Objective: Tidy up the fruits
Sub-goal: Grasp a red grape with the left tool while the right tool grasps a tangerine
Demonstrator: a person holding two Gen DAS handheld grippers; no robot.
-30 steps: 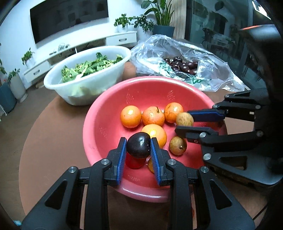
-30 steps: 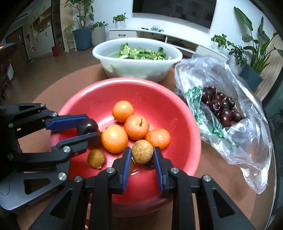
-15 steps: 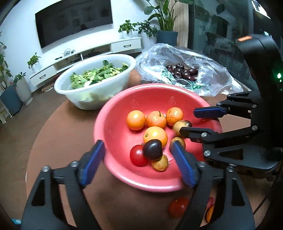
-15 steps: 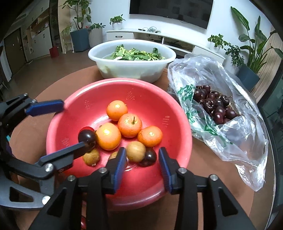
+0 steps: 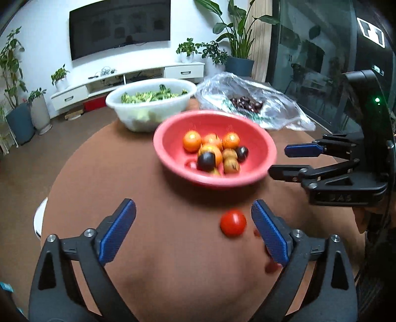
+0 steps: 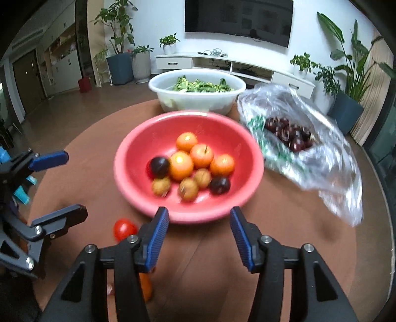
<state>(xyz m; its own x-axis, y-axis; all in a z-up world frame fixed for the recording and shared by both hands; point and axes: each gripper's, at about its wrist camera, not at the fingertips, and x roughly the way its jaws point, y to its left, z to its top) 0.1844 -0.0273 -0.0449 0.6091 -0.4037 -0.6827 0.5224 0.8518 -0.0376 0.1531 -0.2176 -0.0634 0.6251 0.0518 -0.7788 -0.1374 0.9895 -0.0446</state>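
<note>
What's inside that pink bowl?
The pink bowl holds four oranges, two dark plums and three small brown fruits. A red tomato shows in the left view behind one plum; anything beneath the pile is covered.

White wall with a dark TV [image 6: 238, 21], low white cabinet [image 6: 232, 65], potted plants [image 5: 237, 37].

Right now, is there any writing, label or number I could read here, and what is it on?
Right gripper, jaws opening with nothing between them: raised letters on its body, too faint to read.
Plastic bag: green print, too blurred to read.
No other text shows.
</note>
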